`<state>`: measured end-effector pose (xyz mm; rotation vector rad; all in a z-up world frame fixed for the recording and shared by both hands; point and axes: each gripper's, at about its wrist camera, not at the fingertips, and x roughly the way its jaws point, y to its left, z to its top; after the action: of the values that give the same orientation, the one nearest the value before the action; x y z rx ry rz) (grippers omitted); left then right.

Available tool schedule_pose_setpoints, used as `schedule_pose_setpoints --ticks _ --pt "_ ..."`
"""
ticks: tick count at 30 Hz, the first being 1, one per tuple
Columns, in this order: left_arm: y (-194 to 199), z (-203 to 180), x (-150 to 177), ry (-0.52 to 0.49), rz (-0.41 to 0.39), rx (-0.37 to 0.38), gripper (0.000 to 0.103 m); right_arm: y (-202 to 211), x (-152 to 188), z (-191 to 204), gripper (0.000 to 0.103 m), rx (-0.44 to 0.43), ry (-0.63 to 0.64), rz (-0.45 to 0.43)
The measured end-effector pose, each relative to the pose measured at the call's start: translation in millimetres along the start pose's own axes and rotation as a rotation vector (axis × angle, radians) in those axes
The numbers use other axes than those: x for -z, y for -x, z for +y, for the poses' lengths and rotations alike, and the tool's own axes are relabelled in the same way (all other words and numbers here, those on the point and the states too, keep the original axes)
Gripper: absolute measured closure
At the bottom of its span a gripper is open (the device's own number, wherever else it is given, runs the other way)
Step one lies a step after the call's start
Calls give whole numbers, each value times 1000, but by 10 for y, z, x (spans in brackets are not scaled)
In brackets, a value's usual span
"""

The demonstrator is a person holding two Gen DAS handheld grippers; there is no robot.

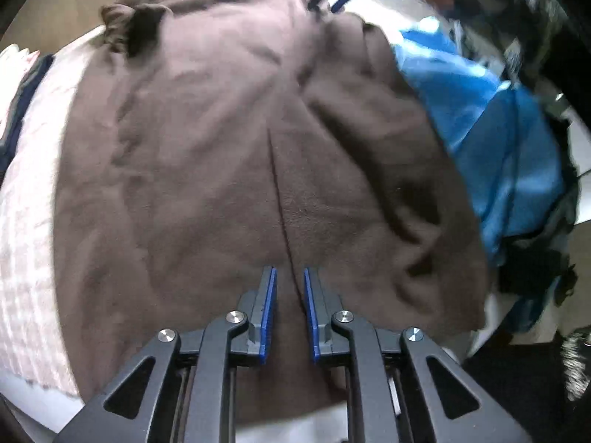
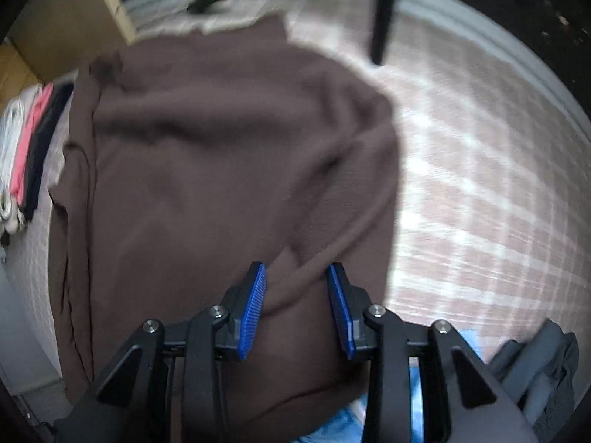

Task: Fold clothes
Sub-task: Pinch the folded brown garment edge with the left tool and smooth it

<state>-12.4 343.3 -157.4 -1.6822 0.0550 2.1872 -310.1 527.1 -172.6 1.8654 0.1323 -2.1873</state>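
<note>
A brown fleece garment point(image 1: 221, 140) lies spread over a pink checked bed cover point(image 1: 22, 258); a seam runs down its middle toward my left gripper point(image 1: 290, 271). That gripper hovers over the near part of the cloth, its blue pads a narrow gap apart with nothing pinched between them. In the right wrist view the same brown garment point(image 2: 221, 155) lies flat with a sleeve crossing diagonally under my right gripper point(image 2: 297, 269), which stands open above the sleeve and holds nothing.
A bright blue garment point(image 1: 491, 140) and dark clothes are heaped to the right of the brown one. A stack of folded white, pink and dark items point(image 2: 26, 151) sits at the left. A grey garment point(image 2: 543, 369) lies near right. A dark pole point(image 2: 384, 11) stands at the far side.
</note>
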Motion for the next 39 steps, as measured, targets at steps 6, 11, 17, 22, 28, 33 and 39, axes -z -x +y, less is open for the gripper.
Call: schedule_pose_setpoints --ticks 6,11,17,22,28,33,39 --pt "228 -228 148 -42 -42 153 86 477 435 -257 68 -15 32 -34" --pt "-29 -644 38 -83 -9 225 76 367 785 -276 67 -92 32 67" --pt "-90 -759 100 -154 -26 178 75 345 957 -198 67 -25 86 28" --pt "-142 -855 152 -212 -40 138 98 333 803 -508 67 -46 -4 -31" --pt "221 -914 165 -233 -117 214 100 198 583 -667 67 -40 -36 -62" --pt "109 -910 163 -270 -47 140 88 89 508 -670 67 -76 -35 -70" --pt "143 -923 32 -156 -49 136 71 155 526 -674 55 -222 -58 -67"
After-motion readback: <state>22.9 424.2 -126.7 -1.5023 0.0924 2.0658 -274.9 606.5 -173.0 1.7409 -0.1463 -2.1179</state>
